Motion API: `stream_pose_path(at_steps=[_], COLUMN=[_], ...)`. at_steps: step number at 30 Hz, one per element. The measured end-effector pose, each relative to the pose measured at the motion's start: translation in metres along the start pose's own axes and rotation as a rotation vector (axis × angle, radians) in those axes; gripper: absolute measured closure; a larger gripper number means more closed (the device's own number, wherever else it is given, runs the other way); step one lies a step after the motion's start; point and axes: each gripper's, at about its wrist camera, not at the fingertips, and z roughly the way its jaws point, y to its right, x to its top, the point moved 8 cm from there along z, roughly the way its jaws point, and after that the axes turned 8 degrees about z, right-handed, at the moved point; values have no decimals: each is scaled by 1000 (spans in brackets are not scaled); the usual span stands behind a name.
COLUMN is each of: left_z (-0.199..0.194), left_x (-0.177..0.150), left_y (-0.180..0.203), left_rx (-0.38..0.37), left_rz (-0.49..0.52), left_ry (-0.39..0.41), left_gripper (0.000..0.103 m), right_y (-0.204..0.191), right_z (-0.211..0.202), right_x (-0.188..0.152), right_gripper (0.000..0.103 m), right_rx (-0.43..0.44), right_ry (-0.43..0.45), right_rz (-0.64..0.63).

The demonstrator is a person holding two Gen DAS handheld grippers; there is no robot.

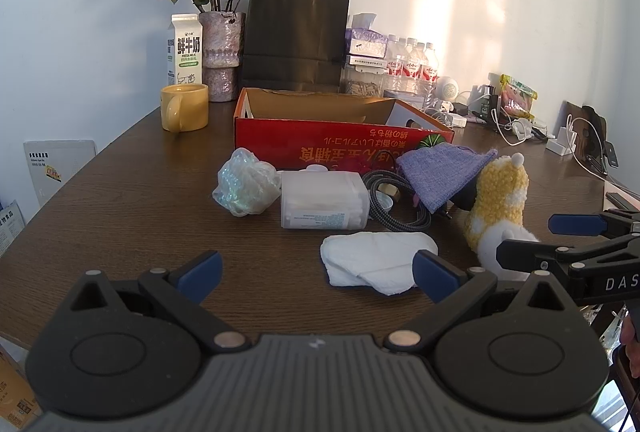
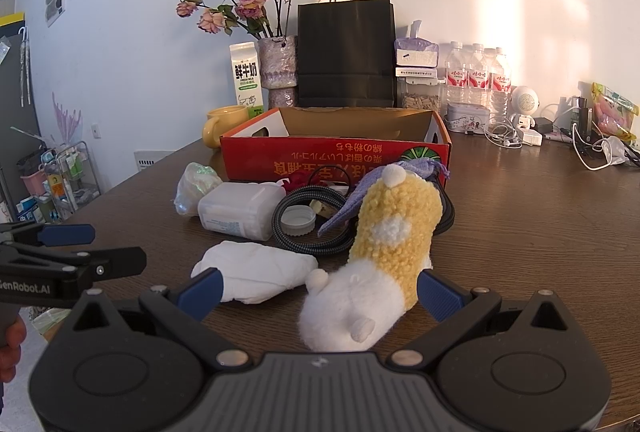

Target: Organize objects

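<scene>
While the left gripper (image 1: 316, 274) hovers spread and empty before the red box (image 1: 340, 148), a crumpled bag (image 1: 245, 182), a plastic tub (image 1: 324, 200), a white cloth (image 1: 376, 260) and a plush toy (image 2: 384, 252) lie in front of that box, the right gripper (image 2: 318, 294) gaping around the toy's base.

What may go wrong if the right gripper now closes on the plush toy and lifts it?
The purple cloth lies against the plush toy, so it may be dragged along. The open right gripper sits near the white tissue and might catch it.
</scene>
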Motion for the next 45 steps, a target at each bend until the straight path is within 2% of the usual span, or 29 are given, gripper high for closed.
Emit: stream_pose_path(at_steps=[27, 37, 45], left_z=[2, 24, 48], left_x=[-5, -8, -5], left_y=[0, 2, 10], left_rx=[-1, -2, -31], left_rz=[-1, 12, 38], left_ry=[-10, -49, -76], left_gripper=[0, 0, 0], right_y=[3, 13, 25], right_z=[1, 28, 49], right_x=[0, 2, -2], right_gripper=[0, 0, 0], right_rx=[-2, -47, -64], right_ry=[-4, -17, -50], right_rz=[0, 2, 18])
